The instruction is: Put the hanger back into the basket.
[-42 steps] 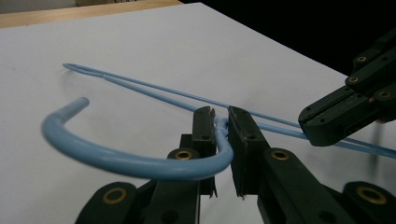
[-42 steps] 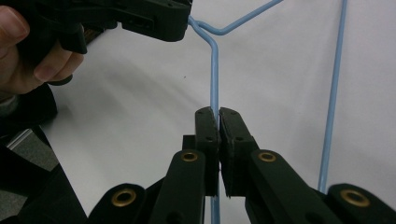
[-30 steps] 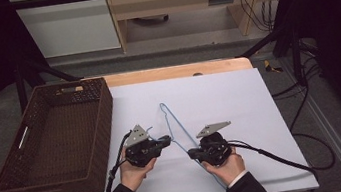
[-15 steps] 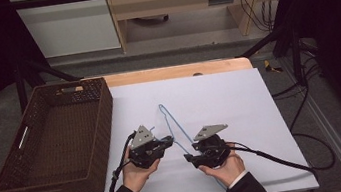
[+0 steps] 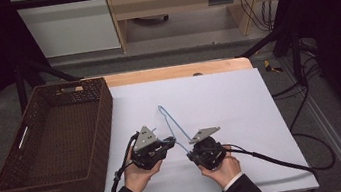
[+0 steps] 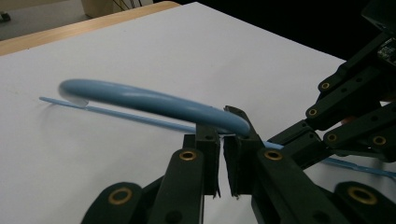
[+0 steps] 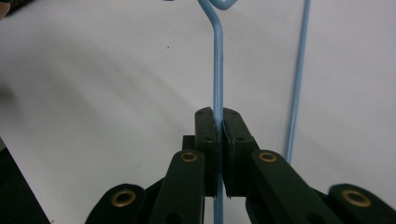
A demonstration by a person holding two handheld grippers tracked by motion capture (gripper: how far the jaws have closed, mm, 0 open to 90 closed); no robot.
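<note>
Both tools, left tool (image 5: 171,141) and right tool (image 5: 190,156), clenched on thin pale-blue wire hanger (image 5: 170,121), lying on white table (image 5: 229,98)

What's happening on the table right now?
A person holds a light blue wire hanger over the white table with both tools. The left gripper is shut on the hanger's hook end, and the right gripper is shut on a straight wire. A brown wicker basket sits at the left.
</note>
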